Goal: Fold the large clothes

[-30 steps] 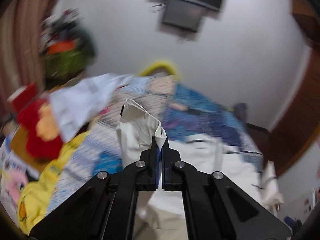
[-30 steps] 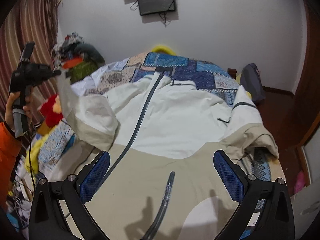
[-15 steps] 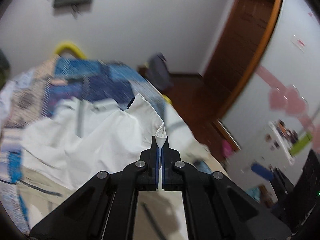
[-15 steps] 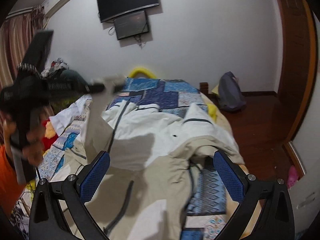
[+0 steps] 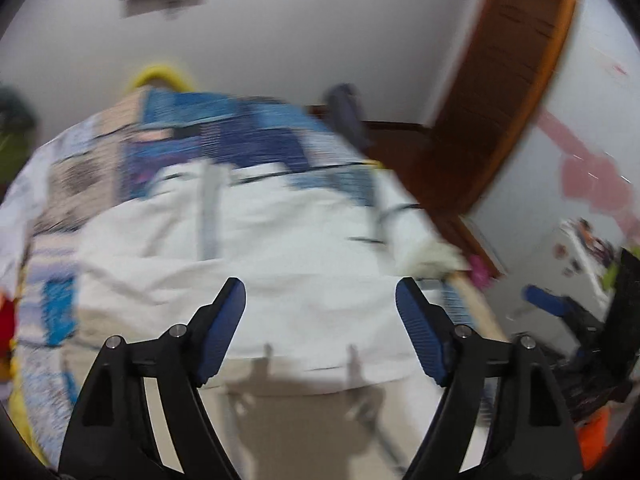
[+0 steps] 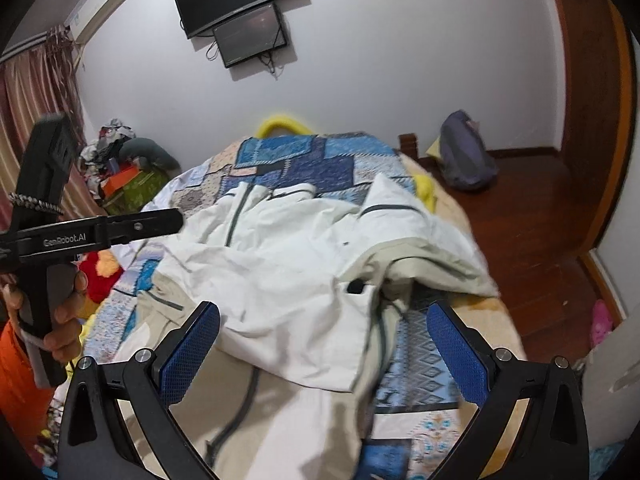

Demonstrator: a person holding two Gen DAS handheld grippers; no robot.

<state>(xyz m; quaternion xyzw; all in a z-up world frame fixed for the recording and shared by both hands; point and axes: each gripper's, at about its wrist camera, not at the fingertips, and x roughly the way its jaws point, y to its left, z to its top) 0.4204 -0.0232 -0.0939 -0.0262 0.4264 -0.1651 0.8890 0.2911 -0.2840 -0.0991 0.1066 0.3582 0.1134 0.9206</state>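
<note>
A large white and beige jacket (image 6: 288, 264) with grey zips lies spread on the bed, its left sleeve folded across the body; it also shows blurred in the left wrist view (image 5: 256, 248). My left gripper (image 5: 320, 320) is open and empty above the jacket; in the right wrist view its black body (image 6: 96, 232) is held at the left, above the bed's left side. My right gripper (image 6: 320, 344) is open and empty, hovering over the jacket's lower part.
The bed has a blue patchwork quilt (image 6: 304, 160). A red and yellow plush toy (image 6: 100, 272) lies at its left edge. A grey bag (image 6: 464, 156) sits on the wooden floor right of the bed. A clothes pile (image 6: 120, 160) stands back left.
My left gripper carried the sleeve from the left across the jacket, then opened and let it go. The sleeve now lies folded over the body. The right gripper stayed open.
</note>
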